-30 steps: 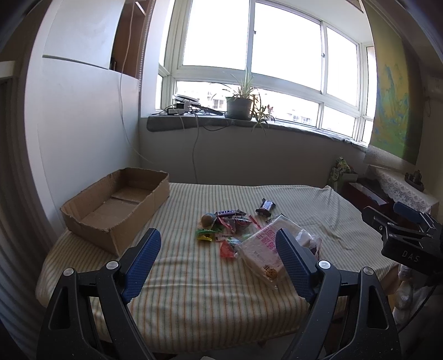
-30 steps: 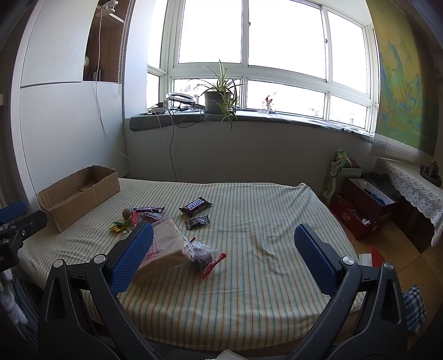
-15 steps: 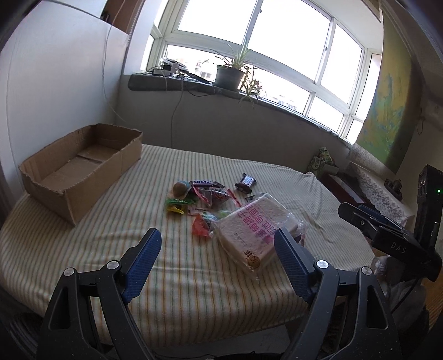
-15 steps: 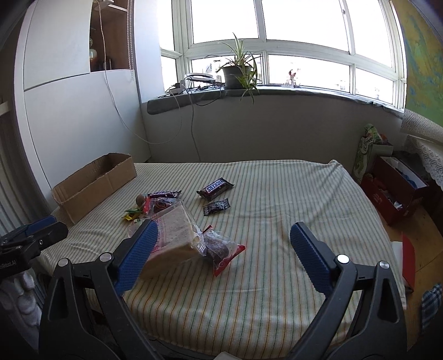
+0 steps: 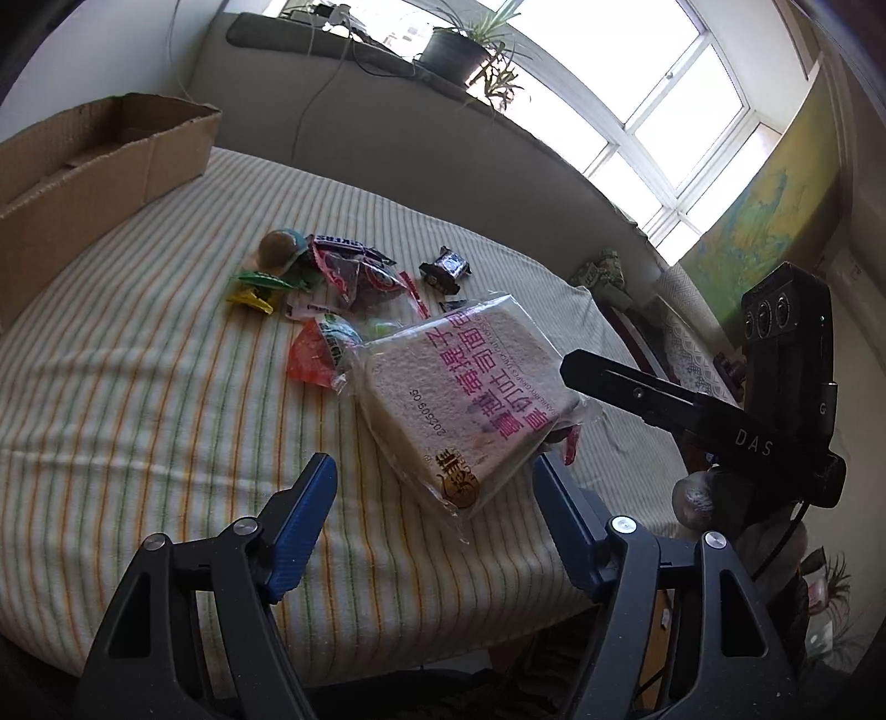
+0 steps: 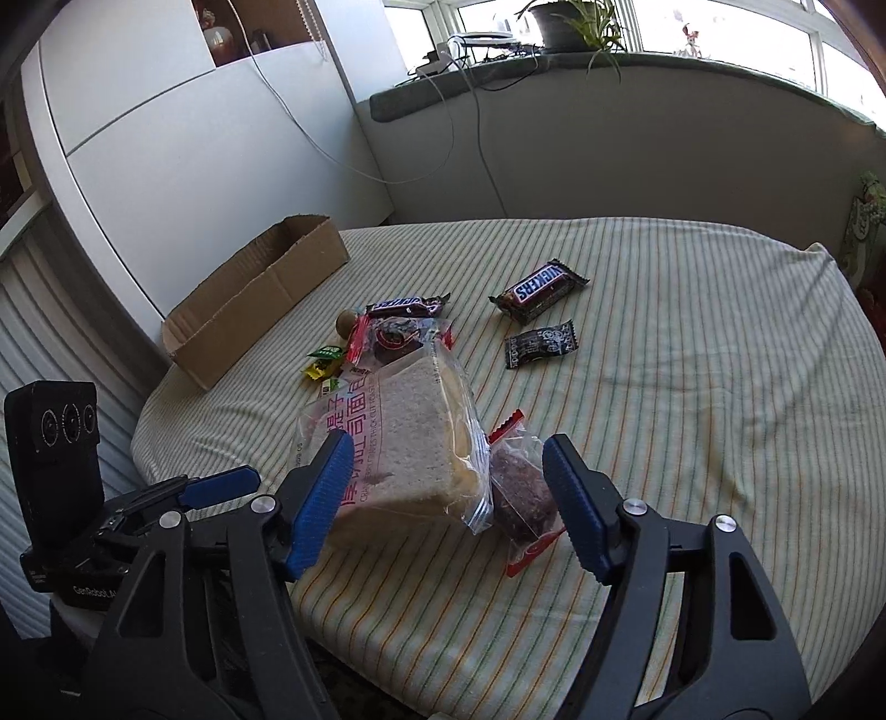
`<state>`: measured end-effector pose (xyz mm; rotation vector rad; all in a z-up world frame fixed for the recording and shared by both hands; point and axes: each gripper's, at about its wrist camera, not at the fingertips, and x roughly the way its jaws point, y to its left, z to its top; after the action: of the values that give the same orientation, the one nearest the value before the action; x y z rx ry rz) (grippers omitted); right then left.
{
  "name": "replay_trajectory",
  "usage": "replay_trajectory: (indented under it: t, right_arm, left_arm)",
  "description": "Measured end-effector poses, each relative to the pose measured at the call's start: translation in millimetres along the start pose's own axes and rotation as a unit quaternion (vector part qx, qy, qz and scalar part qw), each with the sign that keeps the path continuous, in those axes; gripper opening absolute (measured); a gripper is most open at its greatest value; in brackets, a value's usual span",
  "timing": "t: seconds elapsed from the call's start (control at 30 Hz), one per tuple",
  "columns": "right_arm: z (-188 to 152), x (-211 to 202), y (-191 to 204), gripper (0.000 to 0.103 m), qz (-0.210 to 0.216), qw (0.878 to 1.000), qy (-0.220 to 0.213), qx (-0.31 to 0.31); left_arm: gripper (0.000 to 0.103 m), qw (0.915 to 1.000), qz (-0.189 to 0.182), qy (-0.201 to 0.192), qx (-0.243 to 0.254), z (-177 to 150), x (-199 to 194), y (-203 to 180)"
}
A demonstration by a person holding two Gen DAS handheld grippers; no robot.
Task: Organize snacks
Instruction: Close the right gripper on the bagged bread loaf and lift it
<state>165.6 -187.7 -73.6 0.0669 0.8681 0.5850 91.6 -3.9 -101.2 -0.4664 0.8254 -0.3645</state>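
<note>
A bagged loaf of sliced bread [image 5: 459,387] lies on the striped tablecloth [image 5: 138,399], also in the right wrist view [image 6: 410,443]. Small snack packets [image 5: 343,277] are piled behind it. A Snickers bar [image 6: 540,289] and a dark wrapped candy [image 6: 540,344] lie farther back. A red-edged bag with a dark cake [image 6: 520,493] sits beside the bread. My left gripper [image 5: 432,515] is open just before the bread's near corner. My right gripper [image 6: 448,493] is open, its fingers on either side of the bread's end and the cake bag.
An open cardboard box [image 5: 83,166] stands at the table's left, also in the right wrist view [image 6: 260,299]. A window sill with a potted plant [image 5: 459,50] and cables runs behind. The table edge is close below both grippers.
Both grippers have moved forward and down over the table toward the bread. The bread and snacks now fill the views. Both stay open.
</note>
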Motion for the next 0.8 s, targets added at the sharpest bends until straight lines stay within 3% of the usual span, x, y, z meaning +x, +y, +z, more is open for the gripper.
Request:
replay_trajectory:
  t: [0.37, 0.43, 0.8]
  right_arm:
    - [11, 24, -2, 0.059, 0.024, 0.998, 0.05, -0.007]
    - [11, 28, 0, 0.053, 0.025, 0.998, 0.061, -0.013]
    - [13, 26, 11, 0.045, 0.017, 0.997, 0.068, -0.038]
  left_arm:
    - [0.059, 0.9995, -0.017, 0.024, -0.006, 2, 21, -3]
    - [0.059, 0.9996, -0.014, 0.023, 0.0, 2, 21, -4]
    - [0.056, 0.9997, 0.003, 0.004, 0.024, 9, 15, -9]
